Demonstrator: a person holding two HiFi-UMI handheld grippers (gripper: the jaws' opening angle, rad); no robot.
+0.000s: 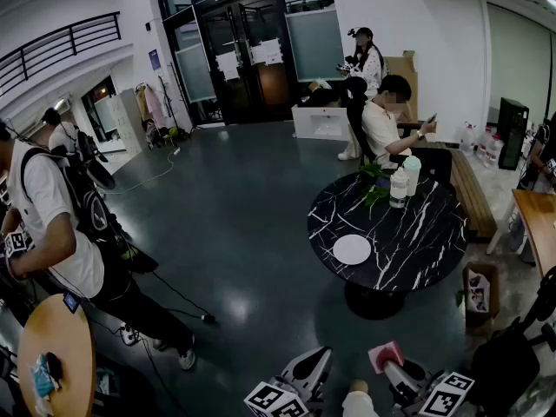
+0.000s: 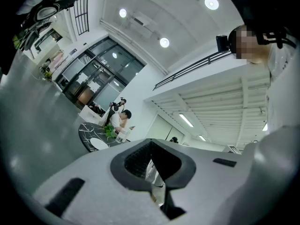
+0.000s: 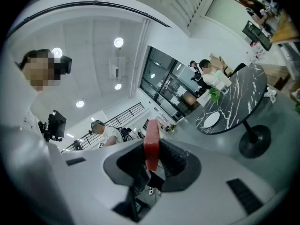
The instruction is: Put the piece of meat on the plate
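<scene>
Meat piece point(image 3: 151, 144) in grip of right tongs point(image 3: 152, 161); left tongs point(image 2: 151, 167) together, empty; plate point(image 1: 352, 249) near table point(image 1: 421, 233) edge

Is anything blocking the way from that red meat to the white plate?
Nothing visible. The right gripper grips the meat; only floor lies between it and the plate, on the table's near side.

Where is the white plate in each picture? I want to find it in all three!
Head view: the white plate lies right of middle, on the near left part of the black marble table.
Left gripper view: the plate is small, left of middle, on the table.
Right gripper view: the plate is right of middle, on the table.
Shared landmark: that round white-veined table.
</scene>
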